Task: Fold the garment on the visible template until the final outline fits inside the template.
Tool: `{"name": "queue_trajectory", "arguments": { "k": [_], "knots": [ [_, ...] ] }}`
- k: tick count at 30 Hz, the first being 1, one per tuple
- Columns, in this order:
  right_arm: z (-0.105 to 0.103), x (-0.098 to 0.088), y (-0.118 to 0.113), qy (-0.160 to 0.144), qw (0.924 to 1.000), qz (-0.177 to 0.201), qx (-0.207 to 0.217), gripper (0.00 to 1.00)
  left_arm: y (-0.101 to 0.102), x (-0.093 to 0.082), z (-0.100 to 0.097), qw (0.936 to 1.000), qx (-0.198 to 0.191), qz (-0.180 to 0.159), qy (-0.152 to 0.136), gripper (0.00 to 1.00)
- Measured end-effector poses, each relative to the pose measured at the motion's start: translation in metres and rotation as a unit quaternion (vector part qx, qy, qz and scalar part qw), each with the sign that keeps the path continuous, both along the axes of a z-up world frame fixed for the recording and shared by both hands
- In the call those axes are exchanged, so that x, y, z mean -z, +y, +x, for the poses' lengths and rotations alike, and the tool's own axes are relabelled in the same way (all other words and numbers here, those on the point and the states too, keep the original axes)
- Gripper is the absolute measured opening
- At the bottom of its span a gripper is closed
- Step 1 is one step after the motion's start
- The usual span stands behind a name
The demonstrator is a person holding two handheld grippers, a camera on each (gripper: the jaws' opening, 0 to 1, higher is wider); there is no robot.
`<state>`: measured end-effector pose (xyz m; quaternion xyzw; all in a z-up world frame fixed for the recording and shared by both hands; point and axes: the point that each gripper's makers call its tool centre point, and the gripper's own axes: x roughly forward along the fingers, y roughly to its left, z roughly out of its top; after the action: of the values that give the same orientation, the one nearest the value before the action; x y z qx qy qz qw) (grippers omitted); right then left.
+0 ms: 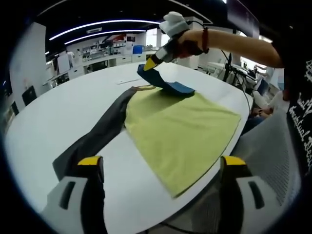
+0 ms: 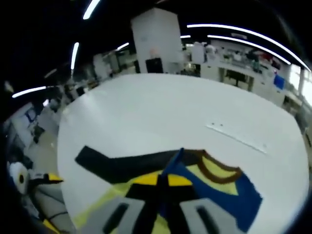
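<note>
Right gripper view: right gripper (image 2: 163,183) jaws pinch the garment's blue sleeve (image 2: 229,192), lifted above the yellow garment (image 1: 183,129) lying on the white table (image 1: 73,107). Left gripper (image 1: 161,168) hangs open. Best carry the sleeve inward, laying it flat without dragging.

The right gripper (image 2: 163,183) hides the blue sleeve (image 2: 214,192) where its jaws meet it. The garment (image 1: 180,131) runs past the table (image 1: 58,117) edge nearest the left gripper (image 1: 161,168). Far shelves behind the table are blurred.
</note>
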<state>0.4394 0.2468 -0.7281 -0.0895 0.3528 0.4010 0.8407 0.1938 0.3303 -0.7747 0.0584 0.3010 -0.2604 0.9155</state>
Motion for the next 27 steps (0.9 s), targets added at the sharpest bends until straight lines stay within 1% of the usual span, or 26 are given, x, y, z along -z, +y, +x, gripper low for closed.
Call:
{"name": "queue_trajectory", "arguments": {
  "k": [2,8,15,18,22,23,26,27],
  "knots": [
    [-0.007,0.002,0.004,0.003,1.0,-0.001,-0.009,0.0,-0.001,0.0,0.0,1.0,0.001,0.001,0.001,0.96],
    [-0.014,0.013,0.015,0.01,0.9996,-0.008,-0.027,0.0,-0.004,-0.001,-0.002,1.0,0.002,0.002,0.0,0.96],
    [-0.026,0.024,0.024,0.002,0.9986,-0.027,-0.045,0.0,-0.004,0.001,-0.004,1.0,0.0,0.001,0.005,0.96],
    [-0.028,0.036,0.026,-0.003,0.9979,-0.041,-0.049,0.0,-0.006,0.001,-0.005,1.0,0.001,0.0,0.007,0.96],
    [-0.033,0.045,0.028,-0.007,0.9974,-0.05,-0.052,0.0,-0.01,0.0,-0.006,1.0,0.003,-0.001,0.008,0.96],
    [-0.037,0.049,0.028,-0.007,0.9973,-0.051,-0.052,0.0,-0.011,0.0,-0.006,1.0,0.003,0.0,0.009,0.96],
    [-0.038,0.057,0.029,0.001,0.9975,-0.053,-0.047,0.0,-0.011,0.001,-0.007,0.9999,0.004,0.001,0.01,0.96],
    [-0.04,0.063,0.031,0.006,0.9977,-0.052,-0.044,0.0,-0.011,0.001,-0.007,0.9999,0.004,0.0,0.01,0.96]
  ]
}}
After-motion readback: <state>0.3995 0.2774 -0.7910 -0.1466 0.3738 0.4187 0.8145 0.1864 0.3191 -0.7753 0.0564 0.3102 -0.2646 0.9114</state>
